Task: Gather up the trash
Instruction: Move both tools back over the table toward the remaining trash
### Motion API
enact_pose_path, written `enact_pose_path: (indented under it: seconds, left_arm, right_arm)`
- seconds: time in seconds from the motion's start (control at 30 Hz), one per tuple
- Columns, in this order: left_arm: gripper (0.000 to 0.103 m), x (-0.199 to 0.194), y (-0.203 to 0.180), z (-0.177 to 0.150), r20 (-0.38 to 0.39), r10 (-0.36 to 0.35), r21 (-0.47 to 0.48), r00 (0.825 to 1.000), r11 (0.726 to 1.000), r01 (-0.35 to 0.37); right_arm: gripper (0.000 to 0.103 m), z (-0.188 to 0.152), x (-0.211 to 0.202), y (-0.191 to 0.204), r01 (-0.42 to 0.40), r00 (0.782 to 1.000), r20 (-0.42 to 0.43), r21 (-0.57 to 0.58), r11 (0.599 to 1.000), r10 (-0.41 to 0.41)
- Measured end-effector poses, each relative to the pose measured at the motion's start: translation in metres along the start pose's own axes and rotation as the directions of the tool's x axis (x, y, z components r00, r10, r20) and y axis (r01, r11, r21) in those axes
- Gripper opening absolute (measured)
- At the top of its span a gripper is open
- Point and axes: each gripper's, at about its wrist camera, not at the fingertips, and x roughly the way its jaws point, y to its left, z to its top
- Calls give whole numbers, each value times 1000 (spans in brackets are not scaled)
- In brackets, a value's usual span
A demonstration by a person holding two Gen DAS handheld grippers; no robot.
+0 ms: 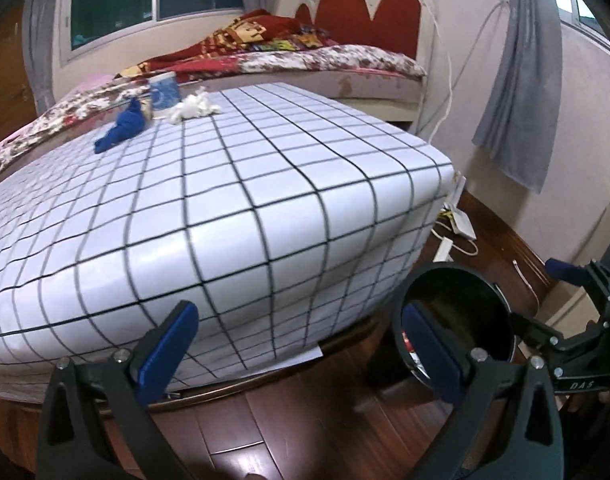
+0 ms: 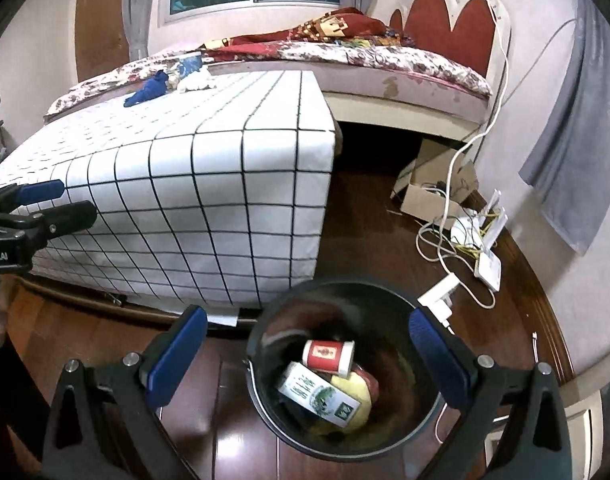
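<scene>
Cables (image 2: 457,240) beside the bin (image 2: 265,400)

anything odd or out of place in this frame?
Loose items sit at the far end of the checked table: a crumpled white tissue, a blue wad and a blue cup. The black bin on the floor already holds cartons. A tangle of cables lies by the wall. Nothing spilled.

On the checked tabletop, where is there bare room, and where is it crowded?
Crowded only at the far edge by the bed: blue cloth, blue cup and white tissue wad cluster together. The checked tabletop is bare from there to the near edge and right corner.
</scene>
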Motion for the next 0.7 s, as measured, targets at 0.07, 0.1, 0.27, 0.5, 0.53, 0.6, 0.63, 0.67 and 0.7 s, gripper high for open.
enact_pose_path:
  seconds: [0.07,0.1,0.27,0.5,0.53,0.6,0.63,0.67,0.7]
  left_arm:
    - [102,-3,5,0,5,10,-8,1000,1000,-10]
    - [102,-4,8,0,9,18,-13,1000,1000,-18]
    - [102,-14,23,3,24,48,-43,999,998,-46]
    - [102,-25,51,12,36,98,-71,995,993,-95]
    - [102,-26,54,14,35,105,-75,994,992,-102]
    - [102,-26,64,19,23,135,-82,991,988,-133]
    - [102,-26,69,22,19,143,-89,990,986,-140]
    - [102,-26,73,23,19,147,-93,989,985,-145]
    - [102,-27,78,26,19,155,-102,988,983,-153]
  right_arm:
    - [102,5,-1,6,-13,1000,16,-6,1000,13]
    - [102,8,-1,9,-18,1000,24,-9,1000,18]
    - [102,21,-4,24,-45,997,65,-26,999,47]
    - [102,44,0,52,-78,994,76,-72,994,84]
    - [102,49,0,53,-83,993,79,-72,994,89]
    - [102,60,0,57,-91,991,91,-69,993,97]
    - [102,67,0,61,-91,990,98,-68,994,98]
    - [102,73,1,62,-97,989,101,-69,993,103]
    - [102,81,3,66,-106,988,107,-69,992,113]
